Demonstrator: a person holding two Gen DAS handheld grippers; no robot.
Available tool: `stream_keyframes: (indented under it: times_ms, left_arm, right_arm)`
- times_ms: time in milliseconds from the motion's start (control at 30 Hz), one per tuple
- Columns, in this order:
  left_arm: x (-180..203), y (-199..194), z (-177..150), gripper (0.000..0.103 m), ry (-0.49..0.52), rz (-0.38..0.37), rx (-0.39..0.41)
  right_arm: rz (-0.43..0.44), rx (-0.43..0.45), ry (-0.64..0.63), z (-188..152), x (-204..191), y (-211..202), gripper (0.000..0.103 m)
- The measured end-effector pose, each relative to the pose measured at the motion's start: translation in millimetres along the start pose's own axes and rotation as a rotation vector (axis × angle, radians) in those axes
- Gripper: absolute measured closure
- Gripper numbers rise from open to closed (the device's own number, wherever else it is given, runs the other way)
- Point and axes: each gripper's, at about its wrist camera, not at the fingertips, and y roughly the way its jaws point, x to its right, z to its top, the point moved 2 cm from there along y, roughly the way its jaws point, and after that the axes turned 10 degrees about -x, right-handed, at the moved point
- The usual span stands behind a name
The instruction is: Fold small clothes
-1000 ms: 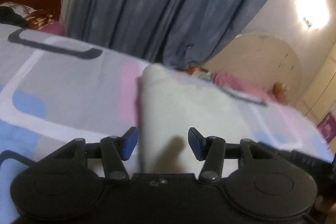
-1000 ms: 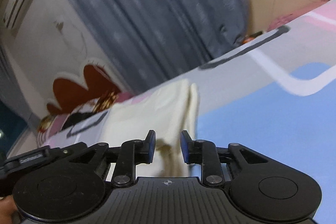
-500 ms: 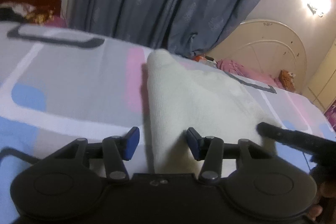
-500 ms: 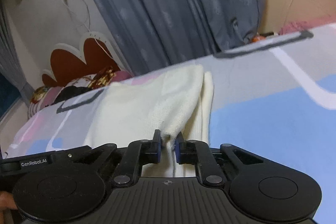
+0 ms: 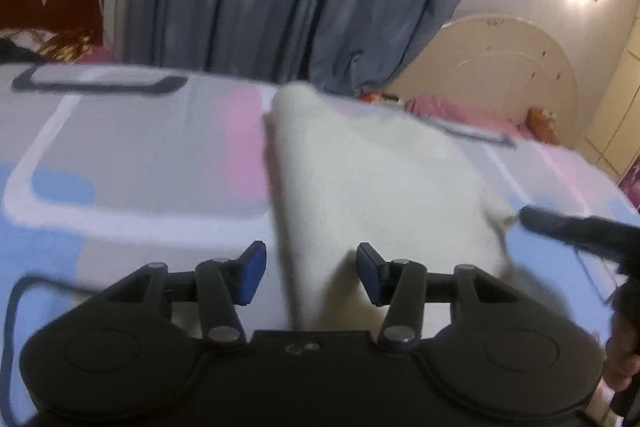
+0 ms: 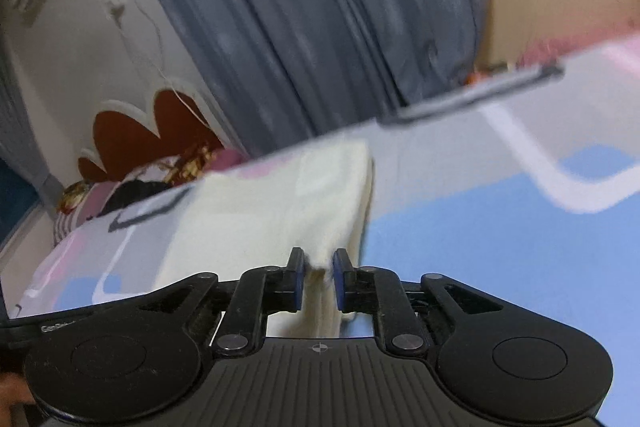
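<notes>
one cream garment – two grippers – one bedsheet

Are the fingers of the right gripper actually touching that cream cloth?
Touching. In the right wrist view the right gripper has the cream cloth bunched between its blue fingers.

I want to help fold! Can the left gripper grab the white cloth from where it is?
Probably yes. The left gripper is open, and the white cloth already lies between its fingers with nothing in the way. The right gripper pinches another corner, its jaws opening slightly.
</notes>
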Motion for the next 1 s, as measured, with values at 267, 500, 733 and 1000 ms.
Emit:
stream_keyframes:
  times_ms: [267,500,733,1000]
  left_arm:
    - [6.8,-19.1,-46.9,0.055,0.078,0.015,-0.029]
    - [30.5,-11.6,52.1,0.05,0.118,-0.023,0.155]
    - [53.3,76.0,69.1,0.046,0.276,0.076,0.008]
    - [48.9,43.1,54.9,0.041,0.2,0.055,0.007]
  right_arm:
    - [-0.061,-0.166,-0.218,-67.2,-26.7,-2.4,0.09]
    - [-0.101,0.049,-0.248,5.9,-39.2,5.0,0.09]
    - [-0.167,-0.094,-0.253,24.5,-26.3,91.9,0.09]
    - [-0.139,0.006,-0.256,13.5,-32.5,47.3,0.09]
